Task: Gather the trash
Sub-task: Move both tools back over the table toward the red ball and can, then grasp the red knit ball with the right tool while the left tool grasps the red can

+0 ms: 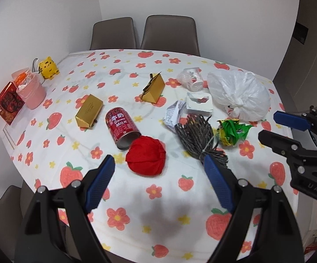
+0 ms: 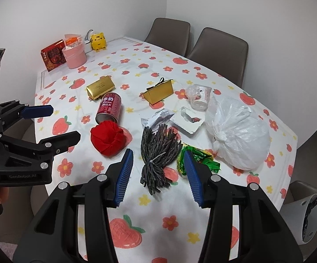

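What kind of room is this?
Probably a dining room at home: a table with a strawberry-print cloth, padded chairs pushed up to it, and a milk can among litter.

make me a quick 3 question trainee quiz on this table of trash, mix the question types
1. True or false: the red milk can stands upright.
2. Multiple choice: what lies right beside the can's open end? A) the red crumpled ball B) the tied white plastic bag C) the yellow tiger toy
3. Fill in: the dark bundle of strings lies between the red ball and the ____ wrapper.

Key
1. False, it lies on its side.
2. A
3. green

Both the left tongs and right tongs hover open, holding nothing.
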